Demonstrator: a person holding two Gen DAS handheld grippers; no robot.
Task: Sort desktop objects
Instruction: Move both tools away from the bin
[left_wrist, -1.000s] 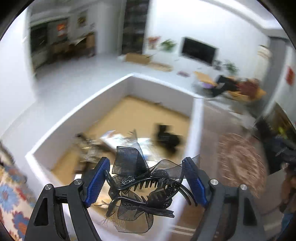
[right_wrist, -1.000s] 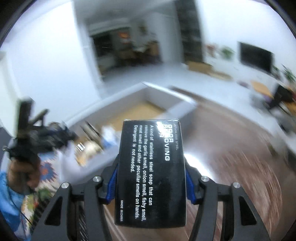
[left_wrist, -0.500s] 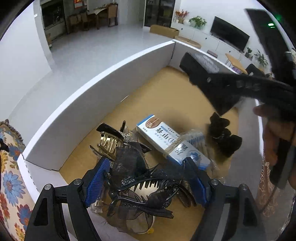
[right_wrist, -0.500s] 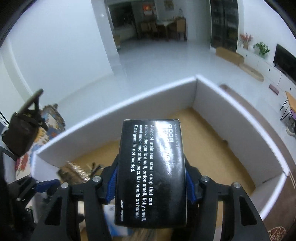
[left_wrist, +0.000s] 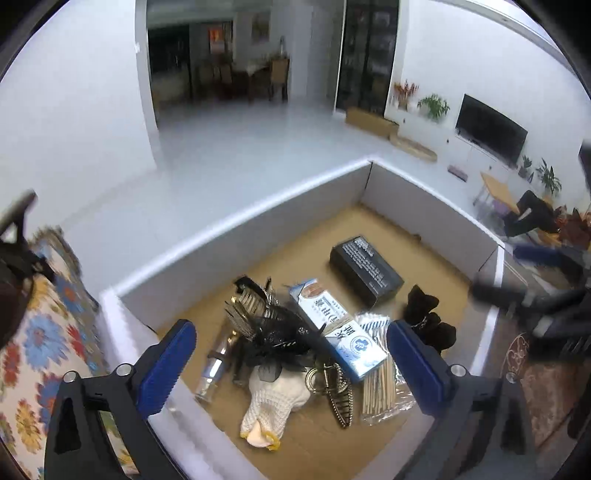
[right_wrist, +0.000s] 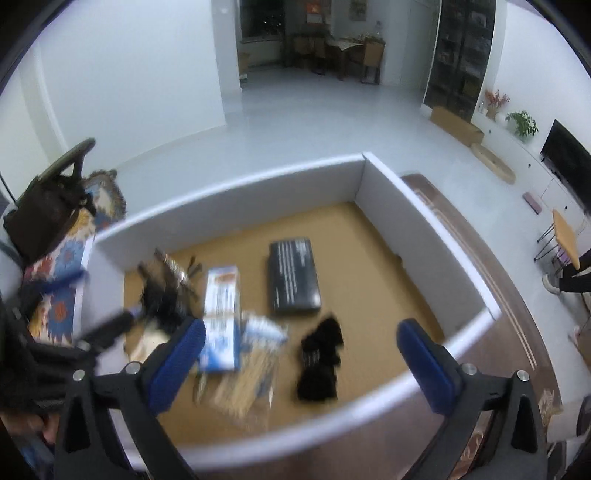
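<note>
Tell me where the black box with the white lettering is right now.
The black box lies flat on the brown floor of the white-walled bin, toward its far right corner, just right of the blue-and-white carton and beyond the black fuzzy item.

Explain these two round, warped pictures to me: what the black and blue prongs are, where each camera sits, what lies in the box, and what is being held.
There is no robot here. A person holds a two-finger gripper in each hand, and a fisheye camera on each looks forward along its fingers, hence the round warp. One picture is from the left gripper, the other from the right gripper. The blue pads are finger linings.

Both look down into a white-walled box with a brown floor. In it lie a black soap box, a blue-and-white carton, a black bow hair claw, a knitted glove, a pack of wooden sticks and a small black bundle.

Both sets of jaws are opening, with nothing between them: nothing is held.
</note>
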